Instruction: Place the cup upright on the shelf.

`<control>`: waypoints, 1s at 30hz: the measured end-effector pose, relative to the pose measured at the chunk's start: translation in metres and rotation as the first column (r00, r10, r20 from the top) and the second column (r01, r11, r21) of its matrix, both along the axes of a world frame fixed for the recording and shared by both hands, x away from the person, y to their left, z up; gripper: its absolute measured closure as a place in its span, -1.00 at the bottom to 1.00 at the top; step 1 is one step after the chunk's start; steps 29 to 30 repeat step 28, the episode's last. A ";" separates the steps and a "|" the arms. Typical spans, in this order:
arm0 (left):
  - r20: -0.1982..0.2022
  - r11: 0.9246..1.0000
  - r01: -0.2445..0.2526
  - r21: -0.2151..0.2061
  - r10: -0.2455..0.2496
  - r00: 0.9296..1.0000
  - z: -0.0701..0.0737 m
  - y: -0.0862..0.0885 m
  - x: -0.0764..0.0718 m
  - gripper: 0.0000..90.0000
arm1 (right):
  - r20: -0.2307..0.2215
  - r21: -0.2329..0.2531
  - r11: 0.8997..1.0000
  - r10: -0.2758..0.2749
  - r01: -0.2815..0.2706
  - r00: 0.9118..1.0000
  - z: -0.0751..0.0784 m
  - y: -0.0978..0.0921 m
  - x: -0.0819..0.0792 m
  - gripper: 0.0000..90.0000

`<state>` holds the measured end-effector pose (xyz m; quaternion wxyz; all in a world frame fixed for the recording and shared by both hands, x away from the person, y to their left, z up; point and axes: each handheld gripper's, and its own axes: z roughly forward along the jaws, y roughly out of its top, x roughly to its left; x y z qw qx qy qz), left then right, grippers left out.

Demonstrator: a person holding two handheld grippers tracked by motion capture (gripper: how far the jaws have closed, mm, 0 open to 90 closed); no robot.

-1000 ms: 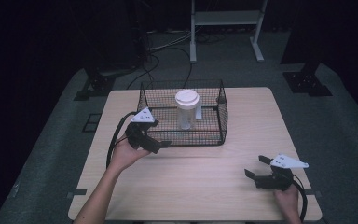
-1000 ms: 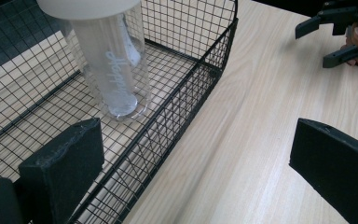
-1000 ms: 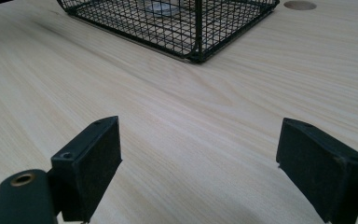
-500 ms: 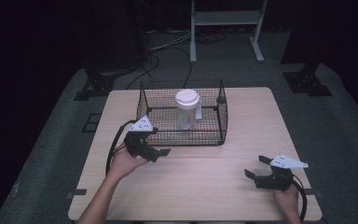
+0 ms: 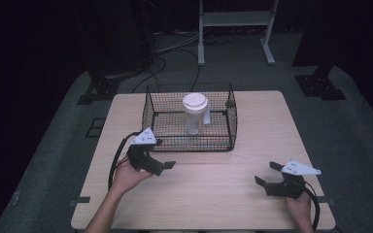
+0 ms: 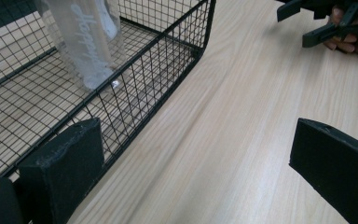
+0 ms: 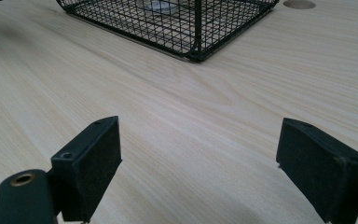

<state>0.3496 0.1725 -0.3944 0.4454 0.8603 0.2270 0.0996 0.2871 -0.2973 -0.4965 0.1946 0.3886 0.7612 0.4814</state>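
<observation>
A black wire basket (image 5: 194,143) stands at the back middle of the light wooden table (image 5: 213,194). Inside it a clear bottle (image 5: 195,116) with a white lid stands upright. My left gripper (image 5: 166,154) is open and empty, just in front of the basket's front left corner. In the left gripper view its jaws (image 6: 196,158) frame bare wood beside the basket wall (image 6: 168,60), with the bottle (image 6: 88,42) behind the mesh. My right gripper (image 5: 266,173) is open and empty near the table's front right, low over the wood (image 7: 198,163).
The right gripper and a hand (image 6: 326,18) appear far off in the left gripper view. A round hole (image 7: 297,4) lies in the tabletop past the basket's corner (image 7: 191,28). A white stand (image 5: 233,19) and cables are on the floor behind the table.
My left gripper has drawn back from the basket's left side toward the table's near edge, still open. The right gripper has stayed in place.
</observation>
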 end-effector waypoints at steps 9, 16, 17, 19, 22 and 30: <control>-0.004 1.000 -0.010 -0.012 0.010 1.000 -0.011 0.006 -0.008 -0.95 | -0.002 0.000 1.000 -0.001 0.001 1.000 0.000 0.000 0.000 -0.71; -0.008 0.999 -0.028 -0.023 0.028 1.000 -0.019 0.013 -0.013 -0.95 | -0.002 0.000 1.000 -0.001 0.001 1.000 0.000 0.000 0.000 -0.71; -0.006 0.999 -0.030 -0.027 0.030 1.000 -0.020 0.015 -0.014 -0.95 | -0.002 0.000 1.000 -0.001 0.001 1.000 0.000 0.000 0.000 -0.71; -0.003 0.999 -0.034 -0.030 0.033 0.999 -0.022 0.017 -0.017 -0.96 | -0.002 -0.002 1.000 -0.002 0.002 1.000 0.000 0.000 0.000 -0.71; 0.006 0.999 -0.039 -0.023 0.039 0.999 -0.026 0.018 -0.022 -0.95 | -0.003 -0.002 1.000 -0.002 0.002 1.000 0.000 0.000 0.000 -0.71; 0.025 0.997 -0.058 -0.049 0.059 0.998 -0.031 0.022 -0.032 -0.96 | -0.003 -0.004 1.000 -0.001 0.001 1.000 0.000 0.001 0.000 -0.71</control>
